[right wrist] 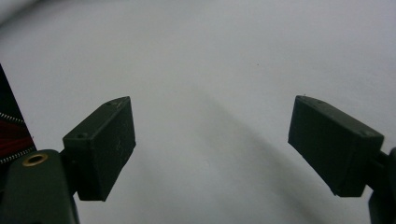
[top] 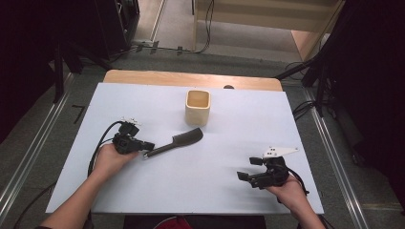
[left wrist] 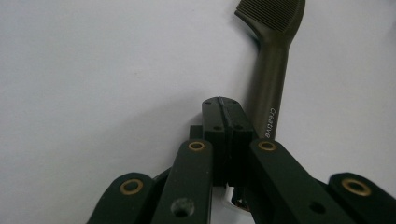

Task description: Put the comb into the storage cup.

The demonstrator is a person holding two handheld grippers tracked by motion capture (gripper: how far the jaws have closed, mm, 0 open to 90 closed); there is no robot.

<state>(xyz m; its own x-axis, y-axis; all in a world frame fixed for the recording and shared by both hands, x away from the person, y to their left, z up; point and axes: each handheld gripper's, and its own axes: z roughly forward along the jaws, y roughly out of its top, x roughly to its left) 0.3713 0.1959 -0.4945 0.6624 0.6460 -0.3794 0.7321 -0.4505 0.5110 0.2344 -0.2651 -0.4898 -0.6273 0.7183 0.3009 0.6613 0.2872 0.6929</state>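
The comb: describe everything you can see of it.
The comb is dark olive-black, plastic-looking, with a broad, finely toothed head and a slim handle printed "Creative". It lies flat on the white table, head toward the beige cup without touching it. The left gripper meets its handle end; whether its shut jaws pinch it is unclear.

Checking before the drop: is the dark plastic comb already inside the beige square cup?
No, the dark plastic comb lies flat on the white table in front of the beige square cup.
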